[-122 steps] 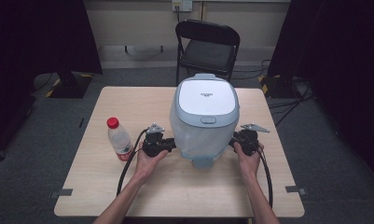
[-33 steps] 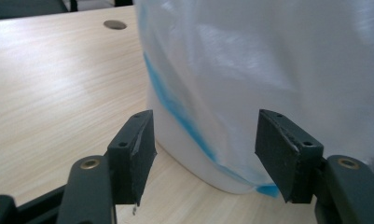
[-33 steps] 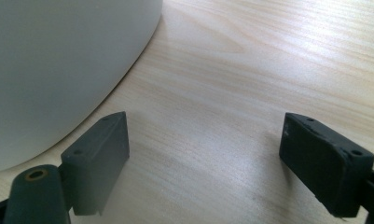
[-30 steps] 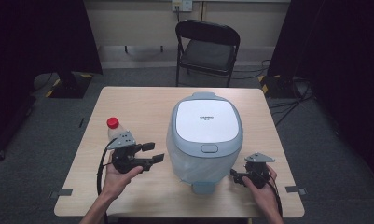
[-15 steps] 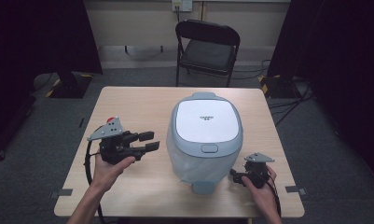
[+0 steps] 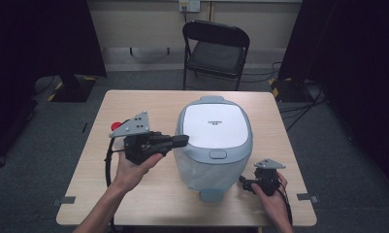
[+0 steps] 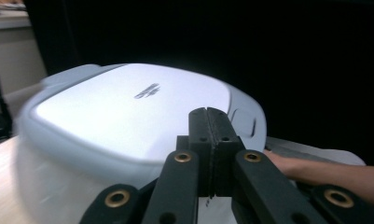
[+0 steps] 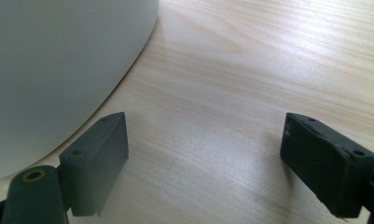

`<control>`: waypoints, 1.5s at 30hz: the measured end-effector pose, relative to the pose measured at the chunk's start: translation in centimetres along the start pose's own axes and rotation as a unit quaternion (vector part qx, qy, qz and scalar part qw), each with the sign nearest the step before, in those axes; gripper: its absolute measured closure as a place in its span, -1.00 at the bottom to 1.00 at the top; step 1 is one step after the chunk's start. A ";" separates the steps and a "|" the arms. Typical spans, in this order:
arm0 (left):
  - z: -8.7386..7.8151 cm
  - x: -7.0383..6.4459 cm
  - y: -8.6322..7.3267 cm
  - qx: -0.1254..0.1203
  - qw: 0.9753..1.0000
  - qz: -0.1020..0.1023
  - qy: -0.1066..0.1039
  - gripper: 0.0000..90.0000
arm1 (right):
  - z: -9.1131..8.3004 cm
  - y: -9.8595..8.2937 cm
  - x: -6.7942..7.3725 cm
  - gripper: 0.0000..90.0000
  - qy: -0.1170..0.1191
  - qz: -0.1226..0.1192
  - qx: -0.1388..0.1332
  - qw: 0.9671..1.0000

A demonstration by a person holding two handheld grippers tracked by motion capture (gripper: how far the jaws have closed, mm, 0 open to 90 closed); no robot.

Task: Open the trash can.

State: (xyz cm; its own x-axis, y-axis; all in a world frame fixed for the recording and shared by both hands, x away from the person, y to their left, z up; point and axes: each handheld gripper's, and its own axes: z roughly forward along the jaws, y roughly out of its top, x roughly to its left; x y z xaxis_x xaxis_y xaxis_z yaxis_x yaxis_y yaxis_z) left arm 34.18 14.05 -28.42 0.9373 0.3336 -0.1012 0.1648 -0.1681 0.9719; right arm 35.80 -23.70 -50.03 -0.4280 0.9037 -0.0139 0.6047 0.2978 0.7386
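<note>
Left gripper [image 6: 180, 141], jaws pressed together and empty, is held level with the rice cooker [image 6: 214, 141] lid, probably to press its latch; right gripper [image 6: 245, 184] rests wide open on the table [image 6: 134, 102] beside the base.

High view: table [image 6: 134, 107] evenly lit from above, surroundings dark; soft shadows. Left gripper view: white lid [image 7: 128, 112] glares, near-blown-out, its left edge smeared, probably motion blur; background black. Right gripper view: bright, wood grain sharp, faint shadows under the jaws.
</note>
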 end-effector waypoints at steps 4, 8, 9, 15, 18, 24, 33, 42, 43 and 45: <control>2.0 -0.7 0.7 0.008 1.000 0.009 -0.021 1.00 | 0.0 0.0 0.0 -0.69 0.000 0.000 0.000 1.000; 4.4 -1.3 0.9 0.028 0.999 0.005 -0.046 1.00 | 0.0 0.0 0.0 -0.69 0.000 0.000 0.000 1.000; 4.7 -1.4 0.9 0.029 0.998 0.000 -0.053 1.00 | 0.0 0.0 0.0 -0.69 0.000 0.000 0.000 1.000; 6.3 -2.0 0.7 0.047 0.998 0.006 -0.051 1.00 | 0.0 0.0 0.0 -0.69 0.000 0.000 0.000 1.000; 6.4 -2.1 0.6 0.048 0.997 0.005 -0.055 0.97 | 0.0 0.0 0.0 -0.69 0.000 0.000 0.000 1.000; 6.6 -2.2 0.3 0.048 0.997 0.015 -0.057 1.00 | 0.0 0.0 0.0 -0.69 0.000 0.000 0.000 1.000; 6.5 -2.0 0.1 0.049 0.997 0.021 -0.064 1.00 | 0.0 0.0 0.0 -0.69 0.000 0.001 0.000 1.000; 5.6 -1.2 -0.1 0.034 0.998 0.006 -0.058 0.96 | 0.0 0.0 0.0 -0.69 0.000 0.001 0.000 1.000; 5.3 -0.8 -0.2 0.028 0.998 -0.005 -0.055 0.93 | 0.0 0.0 0.0 -0.69 0.000 0.001 0.001 1.000; 4.8 -0.4 -0.4 0.025 0.998 -0.010 -0.048 0.89 | 0.0 0.0 0.0 -0.69 0.000 0.001 0.000 1.000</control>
State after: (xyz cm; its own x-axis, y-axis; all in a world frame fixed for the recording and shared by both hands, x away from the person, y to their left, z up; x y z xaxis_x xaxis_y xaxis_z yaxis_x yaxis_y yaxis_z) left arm 35.22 9.49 -29.80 0.9584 0.2467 -0.1433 0.1969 -0.2085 0.9580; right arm 35.81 -23.69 -50.02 -0.4267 0.9043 -0.0138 0.6057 0.2971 0.7381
